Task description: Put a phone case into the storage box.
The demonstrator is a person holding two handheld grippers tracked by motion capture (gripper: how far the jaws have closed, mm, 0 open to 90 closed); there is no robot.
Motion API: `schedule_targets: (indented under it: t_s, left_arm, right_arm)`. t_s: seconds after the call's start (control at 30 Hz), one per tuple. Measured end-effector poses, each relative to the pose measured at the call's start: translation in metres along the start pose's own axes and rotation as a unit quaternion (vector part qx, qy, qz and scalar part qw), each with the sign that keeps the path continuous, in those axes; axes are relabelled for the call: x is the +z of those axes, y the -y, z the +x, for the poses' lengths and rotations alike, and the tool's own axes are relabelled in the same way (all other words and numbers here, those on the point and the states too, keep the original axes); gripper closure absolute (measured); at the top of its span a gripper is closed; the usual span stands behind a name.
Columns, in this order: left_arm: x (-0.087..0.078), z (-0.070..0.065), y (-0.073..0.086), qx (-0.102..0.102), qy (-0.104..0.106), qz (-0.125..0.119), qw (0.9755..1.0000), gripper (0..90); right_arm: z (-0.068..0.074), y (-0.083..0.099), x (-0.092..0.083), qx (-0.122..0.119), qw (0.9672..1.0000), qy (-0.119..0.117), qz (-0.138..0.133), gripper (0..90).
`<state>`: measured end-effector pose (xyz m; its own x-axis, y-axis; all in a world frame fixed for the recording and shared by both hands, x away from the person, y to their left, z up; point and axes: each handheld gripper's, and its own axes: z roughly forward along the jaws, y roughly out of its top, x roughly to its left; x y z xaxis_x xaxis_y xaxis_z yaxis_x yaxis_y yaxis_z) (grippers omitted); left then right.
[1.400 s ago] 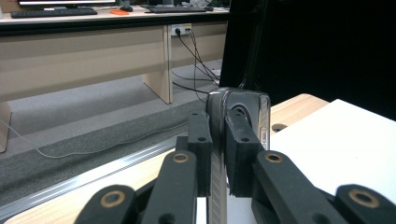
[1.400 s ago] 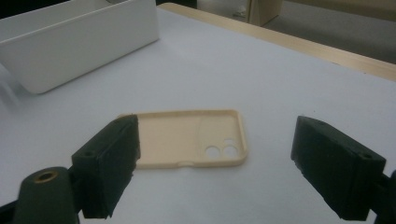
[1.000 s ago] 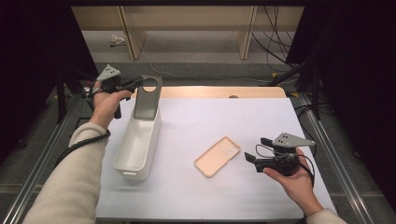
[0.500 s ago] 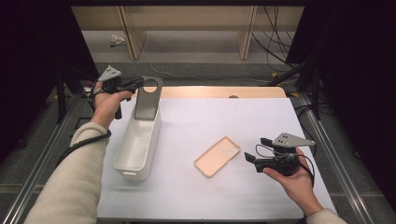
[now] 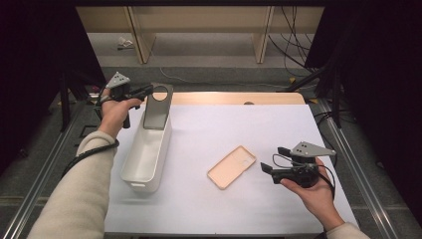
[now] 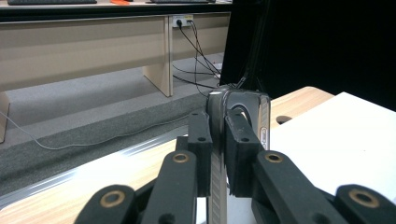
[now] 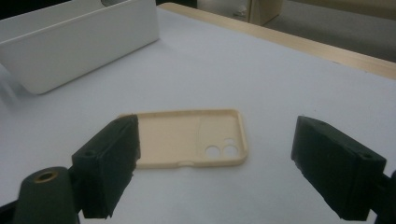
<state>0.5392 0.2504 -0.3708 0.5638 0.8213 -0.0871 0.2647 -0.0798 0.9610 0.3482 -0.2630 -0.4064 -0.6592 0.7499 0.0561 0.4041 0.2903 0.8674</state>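
**Two phone cases, one held at its thin edge**

One grey phone case stands upright at the far end of the white bin, its lower end inside the bin and its camera hole at the top. The left gripper holds it by the upper edge. In the left gripper view the two black pads press on the thin wall of the grey phone case from both sides, so the jaws are almost closed on it.

The risk, in my judgement, is this narrow grip. The pads hold only the edge near the top, so the case may turn or slip between them if the hand tilts, and then it would drop into the bin or catch on its rim.

The second one, a beige phone case, lies flat on the white table cover, open side up, well apart from the bin. The right gripper is just beside it with the jaws wide and nothing between them. In the right gripper view the beige phone case lies ahead of the pads. A low, flat case is difficult to pinch, and the pads may only push it across the smooth cover.

Compared with the earlier frames, nothing has changed: both hands and both cases are in the same places.
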Motion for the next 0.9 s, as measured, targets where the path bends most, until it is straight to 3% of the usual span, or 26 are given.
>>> schedule_targets:
  t_s: [0.9]
  left_arm:
    - [0.004,0.005,0.013,-0.010,-0.005,0.013,0.9999,81.7]
  right_arm:
    - [0.000,0.000,0.000,0.001,1.0000,0.000,0.001,16.3]
